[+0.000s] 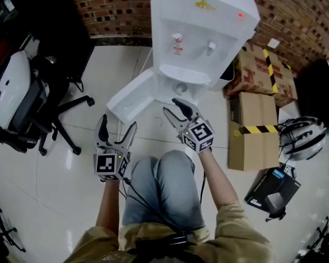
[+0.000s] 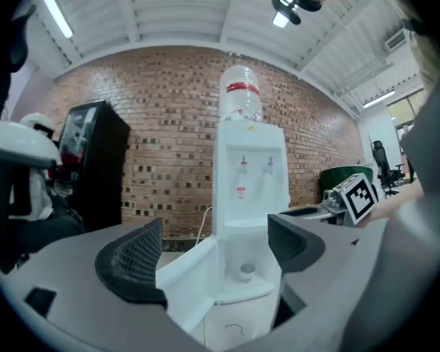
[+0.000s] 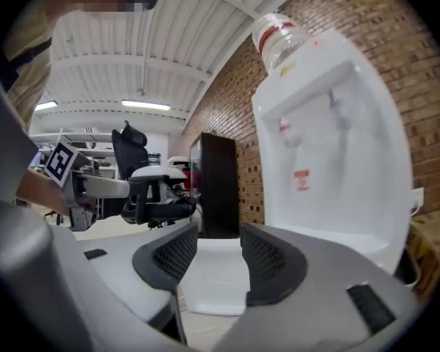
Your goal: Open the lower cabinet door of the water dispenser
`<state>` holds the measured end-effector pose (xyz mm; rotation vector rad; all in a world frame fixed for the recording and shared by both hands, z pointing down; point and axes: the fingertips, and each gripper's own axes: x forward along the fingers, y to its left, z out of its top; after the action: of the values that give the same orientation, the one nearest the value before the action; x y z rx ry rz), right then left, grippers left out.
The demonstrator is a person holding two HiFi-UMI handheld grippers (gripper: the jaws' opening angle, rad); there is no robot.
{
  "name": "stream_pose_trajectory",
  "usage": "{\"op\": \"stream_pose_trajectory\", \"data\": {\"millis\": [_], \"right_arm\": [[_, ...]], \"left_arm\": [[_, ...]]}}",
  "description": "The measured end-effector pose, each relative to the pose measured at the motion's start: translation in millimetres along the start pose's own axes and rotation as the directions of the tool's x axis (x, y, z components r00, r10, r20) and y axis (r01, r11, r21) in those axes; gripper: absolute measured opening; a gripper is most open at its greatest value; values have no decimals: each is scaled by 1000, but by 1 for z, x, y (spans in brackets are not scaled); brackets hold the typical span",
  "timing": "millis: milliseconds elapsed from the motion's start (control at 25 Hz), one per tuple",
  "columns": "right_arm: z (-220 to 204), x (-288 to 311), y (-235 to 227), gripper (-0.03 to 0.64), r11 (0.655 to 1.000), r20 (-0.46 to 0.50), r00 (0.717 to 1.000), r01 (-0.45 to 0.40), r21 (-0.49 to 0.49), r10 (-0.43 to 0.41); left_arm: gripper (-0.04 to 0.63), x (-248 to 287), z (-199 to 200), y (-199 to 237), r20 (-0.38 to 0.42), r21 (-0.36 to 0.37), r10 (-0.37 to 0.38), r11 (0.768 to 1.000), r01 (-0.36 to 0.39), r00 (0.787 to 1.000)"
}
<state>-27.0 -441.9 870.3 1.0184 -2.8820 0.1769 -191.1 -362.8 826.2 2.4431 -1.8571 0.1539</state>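
The white water dispenser [image 1: 203,32] stands against the brick wall. Its lower cabinet door [image 1: 132,95] is swung out to the left, and a small round object [image 1: 181,88] shows inside the compartment. My left gripper [image 1: 118,124] is held in the air in front of the door, open and empty. In the left gripper view the dispenser [image 2: 251,174] and its open door [image 2: 187,273] lie beyond the left gripper [image 2: 216,251]. My right gripper [image 1: 174,106] hovers close before the compartment. In its own view the right gripper [image 3: 218,251] has its jaws a small gap apart, with nothing between them.
A black office chair [image 1: 38,97] stands at the left. Stacked cardboard boxes [image 1: 252,130] with striped tape, a white helmet [image 1: 301,138] and a black box [image 1: 274,190] lie at the right. The person's knees [image 1: 159,185] are below the grippers. A black cabinet [image 2: 95,167] stands by the wall.
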Motion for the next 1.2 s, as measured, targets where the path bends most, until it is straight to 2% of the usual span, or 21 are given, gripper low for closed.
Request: {"op": "stream_pose_trajectory", "data": {"millis": [120,280,560,680,840,920,1040,1120,1200], "right_arm": [[63,-63,-16,213,993,-9,993,115,-1,-115],[163,-125,-2,213,978,-20,979,204,35,-203],[353,-217,83,213,942,-8,948,316,111,-317],[422,-258,118,213,916,29,925,370,152,-379],[501,-303,149,217,875,126,876,434,213,-465],[531,-316,157,221,871,165,862,445,207,-480],[549,-328,160,304,868,176,854,461,182,-490],[556,-333,155,412,866,183,851,460,194,-493],[560,-342,149,414,856,192,839,473,207,-510]], "left_arm": [[428,10,64,-34,-10,-12,-72,997,72,997],[428,-4,172,-73,-39,20,-166,986,167,985],[428,-93,368,-102,-64,17,-234,972,235,970],[428,-133,435,-109,-46,25,-254,966,256,966],[428,-169,493,-109,5,51,-272,961,271,962],[428,-180,513,-110,27,52,-268,963,266,963],[428,-193,525,-114,37,46,-250,968,249,967],[428,-195,534,-120,53,45,-239,971,236,970],[428,-197,540,-128,68,45,-228,973,226,971]]}}
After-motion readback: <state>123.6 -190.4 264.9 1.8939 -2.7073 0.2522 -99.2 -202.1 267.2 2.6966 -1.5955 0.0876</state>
